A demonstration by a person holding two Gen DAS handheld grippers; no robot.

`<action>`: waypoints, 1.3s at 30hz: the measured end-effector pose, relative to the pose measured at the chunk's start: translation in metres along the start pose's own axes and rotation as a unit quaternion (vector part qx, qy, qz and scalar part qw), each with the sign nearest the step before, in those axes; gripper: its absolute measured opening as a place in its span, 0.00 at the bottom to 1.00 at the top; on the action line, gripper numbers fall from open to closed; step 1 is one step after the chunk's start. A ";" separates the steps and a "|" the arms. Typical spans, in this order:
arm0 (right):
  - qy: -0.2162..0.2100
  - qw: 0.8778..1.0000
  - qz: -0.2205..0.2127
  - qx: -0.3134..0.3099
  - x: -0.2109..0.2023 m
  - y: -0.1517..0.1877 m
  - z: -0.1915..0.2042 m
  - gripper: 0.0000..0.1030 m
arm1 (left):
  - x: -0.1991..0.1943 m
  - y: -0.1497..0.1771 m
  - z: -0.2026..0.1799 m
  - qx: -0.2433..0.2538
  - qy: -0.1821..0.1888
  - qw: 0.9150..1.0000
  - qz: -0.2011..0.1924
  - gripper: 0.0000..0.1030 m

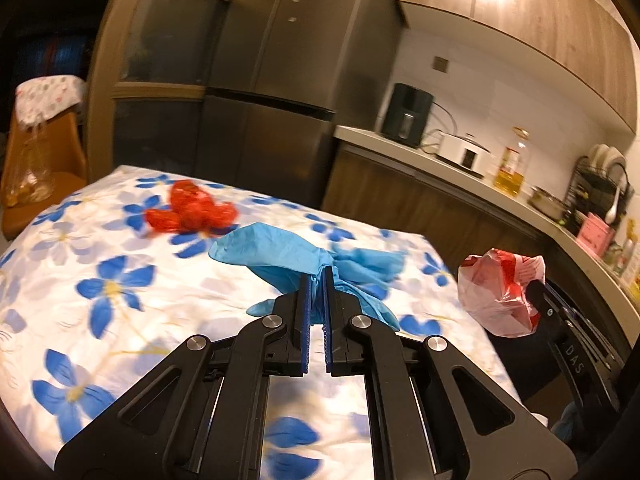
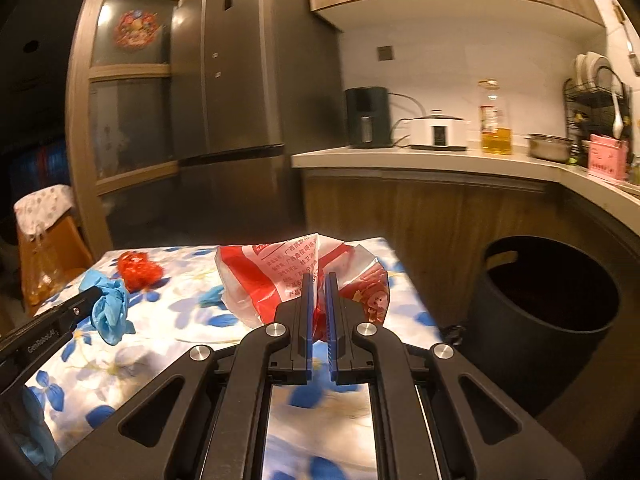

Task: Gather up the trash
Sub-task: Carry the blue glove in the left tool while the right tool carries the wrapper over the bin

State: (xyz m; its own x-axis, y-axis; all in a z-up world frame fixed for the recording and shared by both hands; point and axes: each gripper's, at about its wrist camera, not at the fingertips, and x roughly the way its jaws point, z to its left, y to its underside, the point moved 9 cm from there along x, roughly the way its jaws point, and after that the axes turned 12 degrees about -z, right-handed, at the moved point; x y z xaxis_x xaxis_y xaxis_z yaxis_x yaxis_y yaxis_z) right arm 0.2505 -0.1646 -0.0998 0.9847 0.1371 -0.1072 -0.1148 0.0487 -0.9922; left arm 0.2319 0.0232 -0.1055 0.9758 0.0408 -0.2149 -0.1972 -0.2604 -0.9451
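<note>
1. The left gripper (image 1: 317, 276) has its two blue-padded fingers pinched together on a crumpled light-blue disposable glove (image 1: 288, 258). The glove bunches out on both sides of the fingertips and hangs above the surface.
2. The right gripper (image 2: 319, 280) is clamped on a crumpled red-and-white printed plastic bag (image 2: 256, 276). The bag billows ahead of the fingertips, mostly to their left.
3. Below both grippers lies the surface, covered in a white cloth with blue flowers (image 1: 120, 292).
4. A crumpled red plastic wrapper (image 1: 192, 208) rests on the cloth, ahead of the left gripper and to its left, apart from the glove.
5. In the right wrist view, a small piece of the same light-blue material (image 2: 211, 295) lies on the cloth just left of the bag; what it is cannot be told.
6. A round black bin with an open top (image 2: 548, 316) stands on the floor to the right of the right gripper, beside the edge of the surface.
7. Farther ahead of both grippers, a grey refrigerator (image 2: 248, 80) stands beyond the surface's far edge.
</note>
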 end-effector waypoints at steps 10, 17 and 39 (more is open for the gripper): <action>0.062 0.998 -0.024 0.010 -0.024 -0.012 -0.071 0.06 | 0.007 0.006 -0.073 0.028 0.058 0.998 0.004 0.04; 0.110 0.993 -0.042 0.014 -0.043 -0.022 -0.123 0.06 | 0.010 0.010 -0.132 0.047 0.106 0.993 0.004 0.04; 0.220 0.972 -0.082 0.030 -0.070 -0.045 -0.254 0.06 | 0.037 0.026 -0.331 0.075 0.256 0.964 0.004 0.04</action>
State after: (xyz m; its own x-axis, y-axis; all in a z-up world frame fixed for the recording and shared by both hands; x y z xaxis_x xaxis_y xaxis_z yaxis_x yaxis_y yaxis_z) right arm 0.2205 -0.4281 -0.0635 0.9497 -0.3124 0.0231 0.0547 0.0930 -0.9942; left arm 0.2941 -0.3016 -0.0565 0.8853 -0.4524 -0.1079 -0.1783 -0.1159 -0.9771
